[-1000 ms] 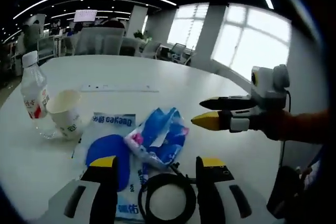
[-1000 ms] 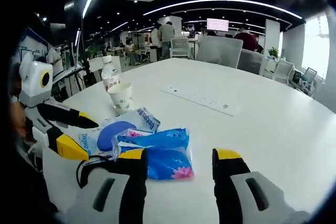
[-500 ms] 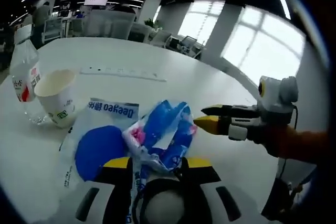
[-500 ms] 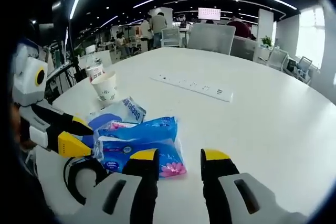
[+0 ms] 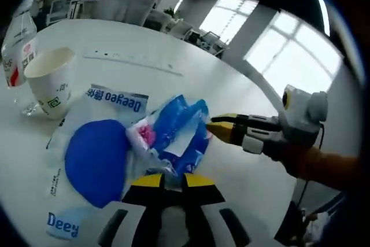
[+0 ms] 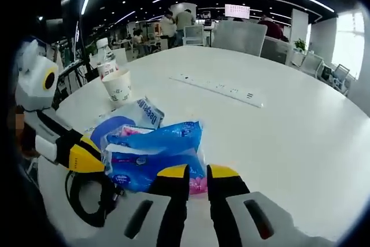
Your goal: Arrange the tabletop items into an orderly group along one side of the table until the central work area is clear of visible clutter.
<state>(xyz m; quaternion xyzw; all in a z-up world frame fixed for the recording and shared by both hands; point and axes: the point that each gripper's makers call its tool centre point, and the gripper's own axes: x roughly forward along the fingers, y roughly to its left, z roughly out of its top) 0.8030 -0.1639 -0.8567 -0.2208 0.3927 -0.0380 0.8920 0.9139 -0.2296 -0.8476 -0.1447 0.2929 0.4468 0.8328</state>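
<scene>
Fingers [image 6: 173, 173] of both grippers pinch the blue pack [image 6: 156, 153]; a cup [image 5: 51, 82] and bottle [image 5: 17, 39] stand near; a black cable [image 6: 87, 198] lies partly hidden.

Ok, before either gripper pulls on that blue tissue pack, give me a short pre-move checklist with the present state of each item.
1. Left gripper closed on something: jaws nearly together at the blue tissue pack's near edge; whether they pinch it, cannot tell.
2. Right gripper closed on the pack: jaws nearly shut at its edge, real grip cannot tell.
3. Pack free of the white wipes packet: not ok, it overlaps the packet.
4. Black cable loop clear of the pack: not ok, it lies right beside it, by the left gripper.
5. Paper cup upright and apart from the pack: ok.
6. Water bottle upright behind the cup: ok.
</scene>
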